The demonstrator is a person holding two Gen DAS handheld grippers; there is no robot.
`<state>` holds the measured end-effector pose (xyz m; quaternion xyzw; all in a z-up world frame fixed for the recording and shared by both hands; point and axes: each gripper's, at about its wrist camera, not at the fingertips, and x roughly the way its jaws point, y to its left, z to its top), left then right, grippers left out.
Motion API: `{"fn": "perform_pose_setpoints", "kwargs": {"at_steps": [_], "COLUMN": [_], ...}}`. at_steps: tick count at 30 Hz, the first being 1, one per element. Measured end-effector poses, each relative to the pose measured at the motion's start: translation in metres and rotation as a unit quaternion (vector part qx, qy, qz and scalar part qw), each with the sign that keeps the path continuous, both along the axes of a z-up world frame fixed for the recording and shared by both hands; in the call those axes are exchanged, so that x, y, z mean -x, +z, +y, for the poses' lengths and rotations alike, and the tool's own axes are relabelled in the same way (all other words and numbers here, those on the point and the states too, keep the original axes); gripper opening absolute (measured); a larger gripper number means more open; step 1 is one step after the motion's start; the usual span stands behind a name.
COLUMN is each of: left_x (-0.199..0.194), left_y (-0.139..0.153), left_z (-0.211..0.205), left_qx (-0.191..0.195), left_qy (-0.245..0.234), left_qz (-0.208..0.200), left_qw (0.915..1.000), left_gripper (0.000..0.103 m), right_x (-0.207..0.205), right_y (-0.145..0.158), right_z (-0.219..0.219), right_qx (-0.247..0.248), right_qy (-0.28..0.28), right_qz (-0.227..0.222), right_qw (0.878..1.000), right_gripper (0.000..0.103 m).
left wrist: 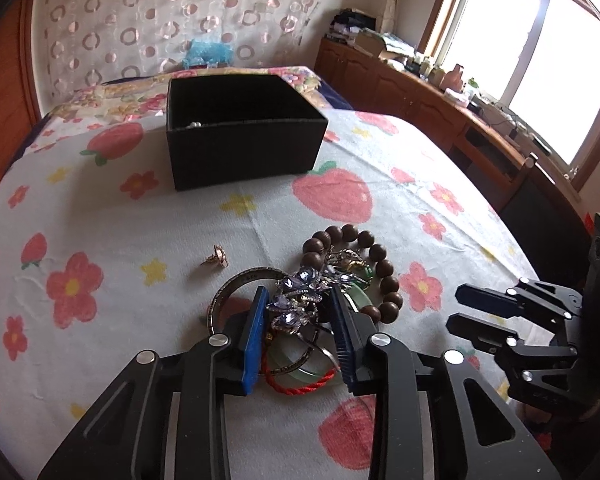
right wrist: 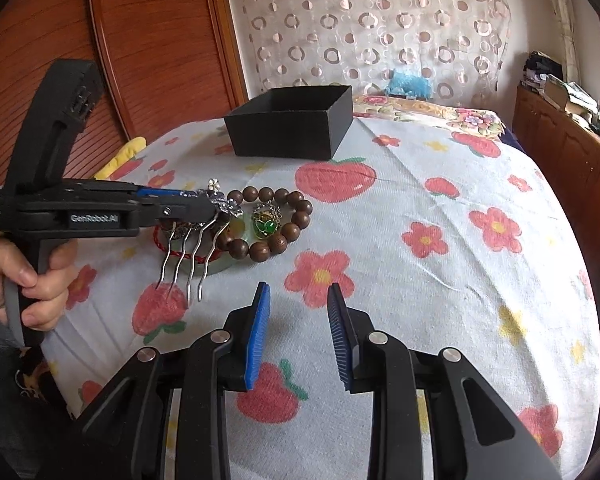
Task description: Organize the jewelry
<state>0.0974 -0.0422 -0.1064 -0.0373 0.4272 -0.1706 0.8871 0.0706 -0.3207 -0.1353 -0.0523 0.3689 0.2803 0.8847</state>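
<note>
My left gripper (left wrist: 298, 294) is shut on a purple jewelled hair comb (left wrist: 300, 300) and holds it above the jewelry pile; in the right wrist view the comb (right wrist: 196, 252) hangs with its metal prongs down from the left gripper (right wrist: 216, 204). Under it lie a brown bead bracelet (left wrist: 380, 272), a green pendant (right wrist: 266, 224), a jade bangle (left wrist: 300, 372), a red cord (left wrist: 300, 388) and a dark metal bangle (left wrist: 228, 292). A small gold ring (left wrist: 217, 259) lies alone to the left. An open black box (left wrist: 240, 128) stands behind. My right gripper (right wrist: 298, 300) is open and empty.
The bed wears a white cover with strawberries and flowers (left wrist: 332, 196). A wooden headboard (right wrist: 140, 40) stands at the left, and a wooden cabinet with clutter (left wrist: 440, 92) runs under the window. A yellow pillow edge (right wrist: 120, 156) shows at the bed's left side.
</note>
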Motion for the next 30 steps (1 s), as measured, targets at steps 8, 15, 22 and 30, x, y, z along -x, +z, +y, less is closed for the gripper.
{"fn": "perform_pose_setpoints", "kwargs": {"at_steps": [8,15,22,30], "left_x": [0.017,0.027,0.032,0.037], "left_y": [0.023,0.039,0.047,0.054], "left_z": [0.005,0.007,0.012,0.021], "left_qx": [0.018,0.031,0.036,0.028], "left_qy": [0.0,0.003,0.004,0.017], "left_qz": [-0.037,-0.06,-0.073,-0.092], "left_qw": [0.9992,0.9977,0.9967,0.9952], "left_gripper": [0.019,0.01,0.01,0.01], "right_x": [-0.002,-0.006,-0.011,-0.04], "right_y": [-0.001,-0.001,0.003,0.01], "right_z": [-0.001,0.003,0.011,0.036], "right_qx": [-0.001,0.009,0.022,0.039], "right_qy": [-0.004,-0.005,0.002,0.044], "right_qz": [0.005,0.007,0.004,0.01], "right_qw": [1.0,1.0,1.0,0.998], "right_gripper": [0.032,0.032,0.032,0.032]}}
